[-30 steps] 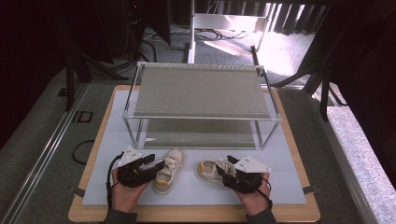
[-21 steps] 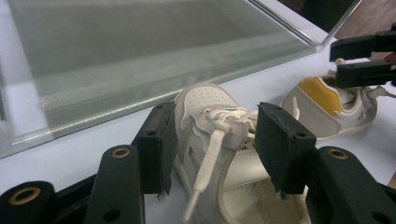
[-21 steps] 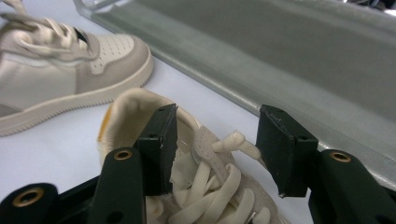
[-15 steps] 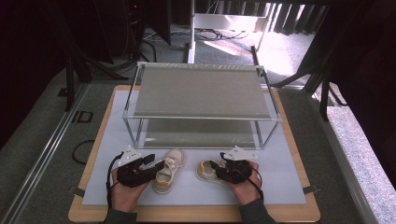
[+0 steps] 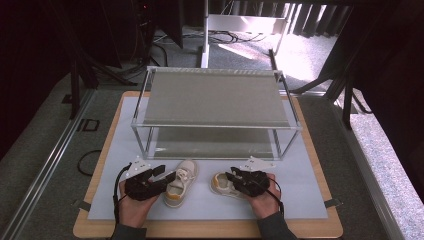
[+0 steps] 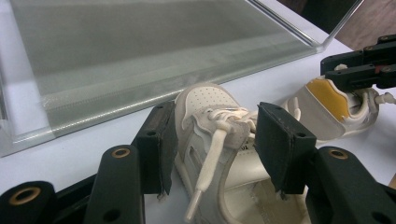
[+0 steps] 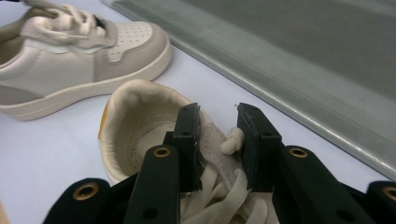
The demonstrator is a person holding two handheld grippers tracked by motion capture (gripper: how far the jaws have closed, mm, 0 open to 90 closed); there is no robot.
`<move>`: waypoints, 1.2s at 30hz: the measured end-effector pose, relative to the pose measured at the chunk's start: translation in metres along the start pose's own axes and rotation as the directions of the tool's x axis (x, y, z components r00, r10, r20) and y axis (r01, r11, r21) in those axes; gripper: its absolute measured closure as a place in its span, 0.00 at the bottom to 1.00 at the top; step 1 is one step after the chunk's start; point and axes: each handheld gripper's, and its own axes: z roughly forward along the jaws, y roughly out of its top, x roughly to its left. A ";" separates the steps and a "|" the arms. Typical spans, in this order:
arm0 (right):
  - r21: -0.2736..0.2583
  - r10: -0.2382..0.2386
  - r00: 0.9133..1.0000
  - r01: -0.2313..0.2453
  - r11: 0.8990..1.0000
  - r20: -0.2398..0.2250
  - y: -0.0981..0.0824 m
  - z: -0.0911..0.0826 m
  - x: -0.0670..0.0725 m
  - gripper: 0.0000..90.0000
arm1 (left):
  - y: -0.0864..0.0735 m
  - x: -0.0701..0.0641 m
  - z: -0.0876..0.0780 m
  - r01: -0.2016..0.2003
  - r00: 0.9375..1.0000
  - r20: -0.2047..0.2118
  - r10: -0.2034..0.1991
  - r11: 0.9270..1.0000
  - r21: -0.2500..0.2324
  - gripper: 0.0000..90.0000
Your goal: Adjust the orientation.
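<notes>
A: Note for the log. Right claw has just been closing, and its jaws now pinch the tongue and laces of the right shoe. A second ago this claw sat further right, its jaws apart and just reaching that shoe; it has come in over it since.

B: Confirmed in the right gripper view: the tongue is between the two pads, with a lace knot against the right-hand one. The heel opening lies just left of the jaws there. And the left claw?

A: Left claw unchanged. Its jaws straddle the left shoe at the lace area. In the left gripper view the pads sit at either side of the upper, but whether they press or only flank it, I cannot tell.

B: Positions?

A: Both shoes rest on the white mat on the table, between the two claws, toes towards the clear two-level rack that stands just beyond the claws.

B: Reading?

A: My judgement: with the right grip set, both shoes look ready to lift. A tongue is soft, so the right shoe may sag or swing.
</notes>
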 end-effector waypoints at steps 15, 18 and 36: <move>-0.012 -0.202 0.965 0.203 0.979 -0.168 0.004 0.002 0.022 0.76 | 0.000 0.000 0.001 0.000 1.000 0.002 0.000 1.000 0.002 0.53; -0.012 -0.171 0.974 0.171 0.985 -0.146 0.006 0.003 0.020 0.61 | 0.000 -0.001 0.001 -0.002 1.000 0.004 0.002 1.000 0.004 0.53; -0.040 -0.063 0.998 0.063 0.997 0.001 -0.037 -0.054 0.008 0.39 | -0.001 -0.001 0.000 -0.006 1.000 0.018 0.006 1.000 -0.003 0.52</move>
